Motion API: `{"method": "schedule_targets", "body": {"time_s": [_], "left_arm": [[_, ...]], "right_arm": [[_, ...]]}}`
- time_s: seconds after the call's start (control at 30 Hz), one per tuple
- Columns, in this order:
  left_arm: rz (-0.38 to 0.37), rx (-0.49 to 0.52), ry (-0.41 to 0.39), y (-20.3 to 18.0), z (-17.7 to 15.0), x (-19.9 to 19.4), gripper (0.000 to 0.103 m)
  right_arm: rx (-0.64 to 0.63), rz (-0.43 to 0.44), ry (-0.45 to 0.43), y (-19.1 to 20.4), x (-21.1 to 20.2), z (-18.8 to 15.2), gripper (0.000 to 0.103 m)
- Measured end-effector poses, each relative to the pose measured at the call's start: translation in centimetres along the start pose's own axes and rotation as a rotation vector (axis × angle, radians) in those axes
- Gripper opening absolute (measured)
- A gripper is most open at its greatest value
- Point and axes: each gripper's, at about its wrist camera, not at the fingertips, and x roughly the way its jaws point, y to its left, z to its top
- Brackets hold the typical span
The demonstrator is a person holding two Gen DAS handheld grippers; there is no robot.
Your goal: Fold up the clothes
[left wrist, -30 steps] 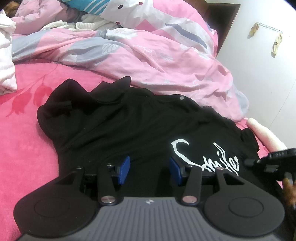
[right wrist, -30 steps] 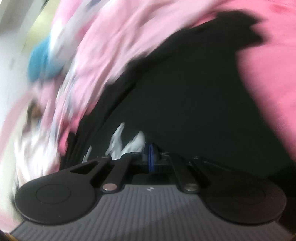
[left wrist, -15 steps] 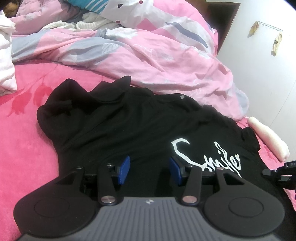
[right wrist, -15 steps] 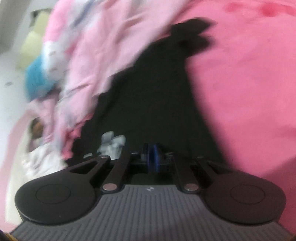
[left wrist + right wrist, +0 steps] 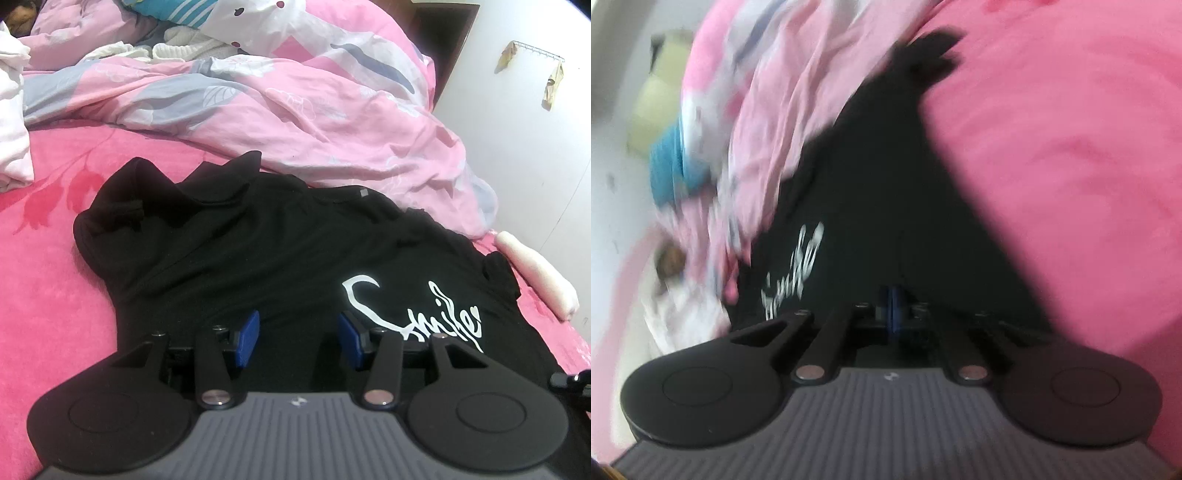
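Observation:
A black T-shirt (image 5: 258, 251) with a white "Smile" print (image 5: 417, 314) lies spread on the pink bed sheet (image 5: 40, 295). Its left sleeve is bunched up at the far left. My left gripper (image 5: 299, 334) hovers over the near edge of the shirt, open, its blue pads (image 5: 246, 338) apart and nothing pinched between them. In the blurred right wrist view the same shirt (image 5: 886, 192) fills the middle. My right gripper (image 5: 894, 306) is over its near part, shut, blue pads pressed together. No cloth shows between them. A dark piece of that gripper (image 5: 570, 382) shows at the left wrist view's right edge.
A rumpled pink floral duvet (image 5: 295, 110) is heaped along the far side of the shirt. A white cloth (image 5: 13, 118) lies at the far left. A pale rolled item (image 5: 535, 273) sits by the white wall (image 5: 535, 155) on the right.
The right gripper has slid toward the lower right edge of the left wrist view. Its own view has swung so that the print now shows. The left gripper and the shirt have stayed put.

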Motion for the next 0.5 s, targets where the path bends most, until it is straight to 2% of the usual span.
{"method": "schedule_targets", "body": {"time_s": [0.1, 0.13, 0.2, 0.3, 0.37, 0.43, 0.5], "left_arm": [[-0.004, -0.005, -0.001, 0.1, 0.0, 0.0, 0.049], [-0.006, -0.008, -0.002, 0.1, 0.0, 0.0, 0.049], [-0.010, -0.014, -0.003, 0.2, 0.0, 0.0, 0.049], [-0.005, -0.008, -0.001, 0.1, 0.0, 0.0, 0.049], [0.000, -0.002, 0.001, 0.0, 0.0, 0.0, 0.049], [-0.003, -0.010, 0.003, 0.2, 0.1, -0.1, 0.049], [-0.009, -0.029, 0.002, 0.5, 0.3, -0.3, 0.049]], "right_arm": [[0.009, -0.155, -0.155, -2.0, -4.7, 1.3, 0.001], [0.005, -0.169, -0.179, -1.9, -5.7, 1.1, 0.005], [-0.012, -0.154, -0.202, -1.0, -7.1, 0.4, 0.005], [-0.068, -0.022, -0.106, 1.8, -5.1, -1.0, 0.005], [-0.061, 0.054, 0.004, 2.7, -2.6, -2.4, 0.005], [-0.033, 0.037, 0.061, 2.2, -1.4, -3.5, 0.003], [0.015, -0.017, -0.010, -0.2, -3.4, -3.1, 0.000]]}}
